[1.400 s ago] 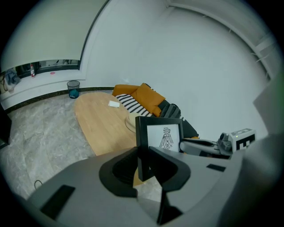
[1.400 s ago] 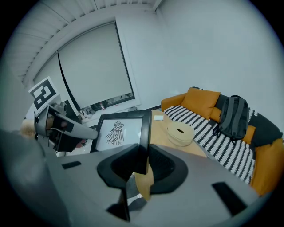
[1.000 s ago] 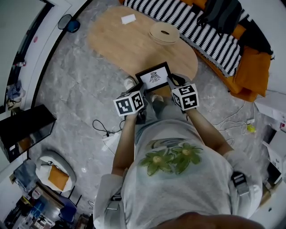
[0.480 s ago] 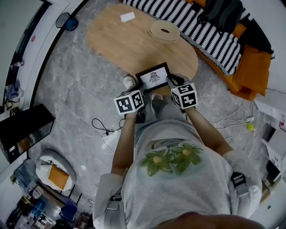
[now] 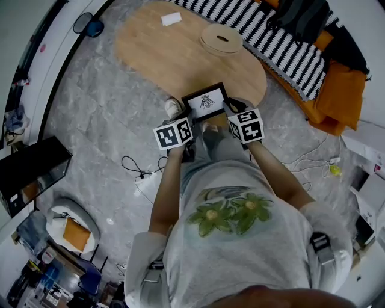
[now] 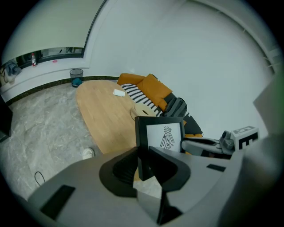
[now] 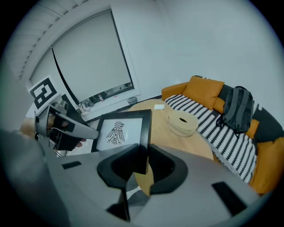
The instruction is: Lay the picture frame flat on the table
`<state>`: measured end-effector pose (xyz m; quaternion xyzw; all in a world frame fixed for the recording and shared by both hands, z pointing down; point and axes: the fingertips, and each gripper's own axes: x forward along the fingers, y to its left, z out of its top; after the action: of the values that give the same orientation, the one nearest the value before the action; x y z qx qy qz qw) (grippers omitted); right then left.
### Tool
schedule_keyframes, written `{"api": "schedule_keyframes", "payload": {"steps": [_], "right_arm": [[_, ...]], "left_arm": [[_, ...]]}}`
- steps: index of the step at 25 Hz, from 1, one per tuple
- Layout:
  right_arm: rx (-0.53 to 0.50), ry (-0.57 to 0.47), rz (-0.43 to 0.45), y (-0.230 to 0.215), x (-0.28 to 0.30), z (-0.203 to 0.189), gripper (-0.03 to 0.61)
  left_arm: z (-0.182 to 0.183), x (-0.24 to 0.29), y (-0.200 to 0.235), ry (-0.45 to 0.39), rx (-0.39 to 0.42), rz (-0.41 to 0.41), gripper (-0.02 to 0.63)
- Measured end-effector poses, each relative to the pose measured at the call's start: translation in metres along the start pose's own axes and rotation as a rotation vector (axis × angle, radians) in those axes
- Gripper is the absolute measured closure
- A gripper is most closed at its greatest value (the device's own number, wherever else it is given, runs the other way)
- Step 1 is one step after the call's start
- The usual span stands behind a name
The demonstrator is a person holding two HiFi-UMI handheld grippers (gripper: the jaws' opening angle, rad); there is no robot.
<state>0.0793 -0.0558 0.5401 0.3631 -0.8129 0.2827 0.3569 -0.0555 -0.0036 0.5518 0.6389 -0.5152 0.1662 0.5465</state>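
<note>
A black picture frame (image 5: 206, 102) with a bird drawing on white is held above the near edge of the oval wooden table (image 5: 174, 54), its face turned toward the person. My left gripper (image 5: 187, 118) is shut on the frame's left side bar. My right gripper (image 5: 231, 110) is shut on its right side bar. In the left gripper view the frame (image 6: 164, 135) stands upright beyond the left gripper (image 6: 143, 153), whose jaws clamp the black edge. The right gripper view shows the frame (image 7: 120, 131) the same way, with the right gripper (image 7: 143, 153) pinching its edge.
A round wooden dish (image 5: 221, 40) and a white card (image 5: 171, 18) lie on the table's far part. A sofa with a striped blanket (image 5: 283, 42) runs behind it. A shoe (image 5: 173, 108) and a cable (image 5: 138, 171) are on the grey floor.
Both grippers and the frame have edged slightly forward toward the table. Both grips look the same as before.
</note>
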Motion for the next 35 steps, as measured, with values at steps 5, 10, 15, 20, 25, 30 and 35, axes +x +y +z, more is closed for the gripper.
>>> {"api": "schedule_keyframes", "payload": {"steps": [5, 10, 15, 20, 25, 30, 35], "right_arm": [[0.000, 0.017, 0.000, -0.002, 0.004, -0.005, 0.499], [0.011, 0.041, 0.002, -0.005, 0.013, -0.012, 0.499], [0.019, 0.063, 0.002, -0.008, 0.022, -0.019, 0.500], [0.018, 0.083, 0.000, -0.008, 0.029, -0.022, 0.500], [0.018, 0.095, -0.002, -0.008, 0.037, -0.021, 0.500], [0.020, 0.107, -0.005, -0.008, 0.044, -0.023, 0.500], [0.026, 0.120, -0.006, -0.008, 0.050, -0.028, 0.500]], "left_arm": [[-0.003, 0.005, 0.002, 0.012, 0.006, 0.017, 0.529], [-0.006, 0.012, 0.007, 0.028, 0.007, 0.028, 0.529], [-0.010, 0.021, 0.011, 0.044, 0.001, 0.039, 0.529], [-0.012, 0.028, 0.018, 0.061, -0.010, 0.041, 0.529], [-0.011, 0.033, 0.025, 0.075, -0.014, 0.042, 0.529], [-0.011, 0.038, 0.030, 0.086, -0.017, 0.041, 0.529], [-0.014, 0.043, 0.036, 0.099, -0.020, 0.044, 0.529]]}}
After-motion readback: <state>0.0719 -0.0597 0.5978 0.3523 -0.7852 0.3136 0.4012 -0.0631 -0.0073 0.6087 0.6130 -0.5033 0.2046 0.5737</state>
